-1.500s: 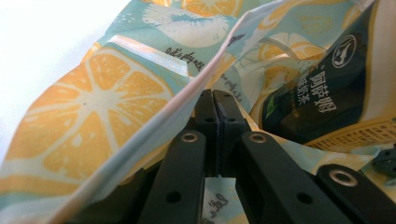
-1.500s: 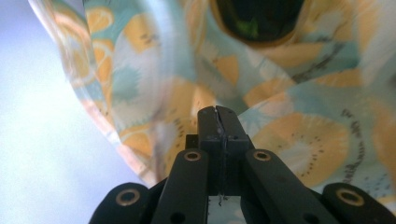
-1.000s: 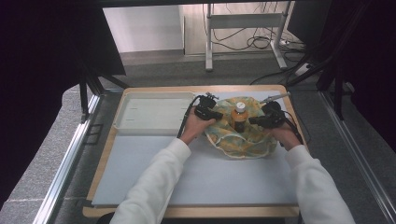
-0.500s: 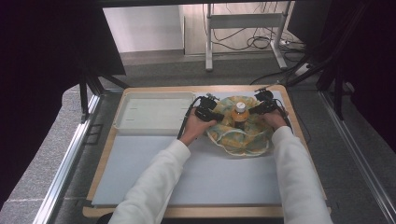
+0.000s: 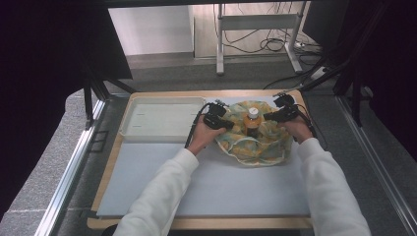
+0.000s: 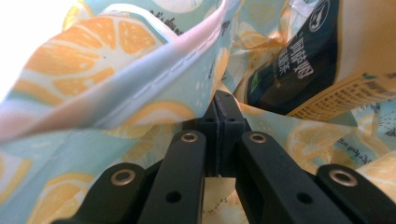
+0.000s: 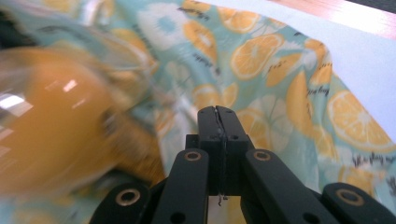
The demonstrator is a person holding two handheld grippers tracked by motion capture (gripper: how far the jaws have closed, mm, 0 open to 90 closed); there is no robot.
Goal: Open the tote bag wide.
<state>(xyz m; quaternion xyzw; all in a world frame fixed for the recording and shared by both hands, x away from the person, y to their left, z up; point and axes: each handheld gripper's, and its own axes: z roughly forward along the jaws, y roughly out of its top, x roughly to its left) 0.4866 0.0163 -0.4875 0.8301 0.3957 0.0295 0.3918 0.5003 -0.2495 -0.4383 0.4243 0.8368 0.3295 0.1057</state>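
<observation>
An orange drink bottle [image 5: 252, 121] is flanked by cloth-pinching left gripper [image 5: 227, 124] at nine o'clock, right gripper [image 5: 268, 117] at three, on lemon-print cloth [image 5: 255, 147].

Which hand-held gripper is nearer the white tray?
Left. The left hand-held gripper sits just beside the white tray; the right hand-held gripper is beyond the bottle.

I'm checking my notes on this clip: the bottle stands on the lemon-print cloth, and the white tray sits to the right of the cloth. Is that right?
Not quite. The bottle does stand on the cloth, but the tray sits to the left of the cloth, not the right. The high view shows it.
</observation>
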